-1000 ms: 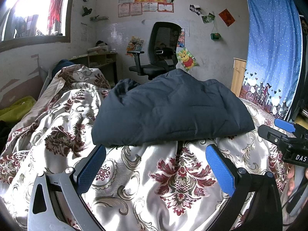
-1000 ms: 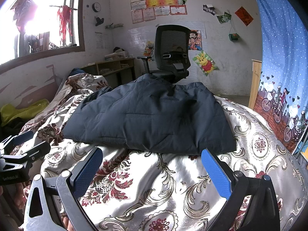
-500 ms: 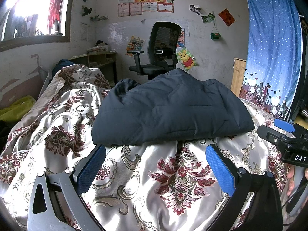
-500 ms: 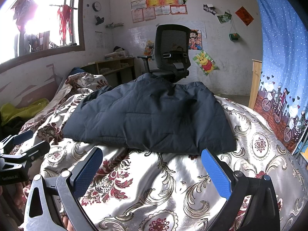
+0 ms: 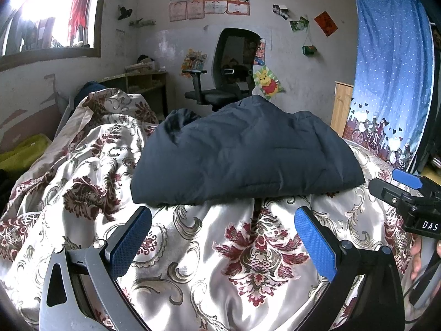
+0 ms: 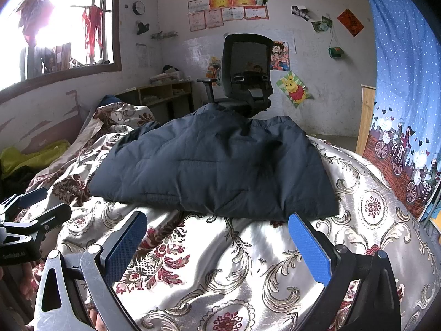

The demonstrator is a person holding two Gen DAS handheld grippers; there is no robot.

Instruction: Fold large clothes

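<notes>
A bed spread with a shiny cream satin quilt patterned in dark red and grey floral scrolls filled the lower part of both views, its cover rumpled into ridges toward the window side. On top of it, near the middle, lay a dark navy quilted padded jacket, folded into a broad flat bundle with its straight lower edge facing the cameras and its far side humped up. Beyond the bed stood a black mesh-backed office chair against a grey wall hung with paper certificates and cartoon posters, and a blue star-dotted curtain with a cartoon street print hung at the right. A yellow-green cloth lay at the far left beside the bed. The left hand-held gripper hovered above the quilt just short of the jacket's near edge, its two blue-padded fingers spread wide apart with nothing between them. The right hand-held gripper was likewise held over the quilt before the jacket's edge, its blue-padded fingers spread apart and empty. Each device appeared at the margin of the other's view, the right one at the right edge of the left wrist view, the left one at the left edge of the right wrist view. Neither touched the jacket.
</notes>
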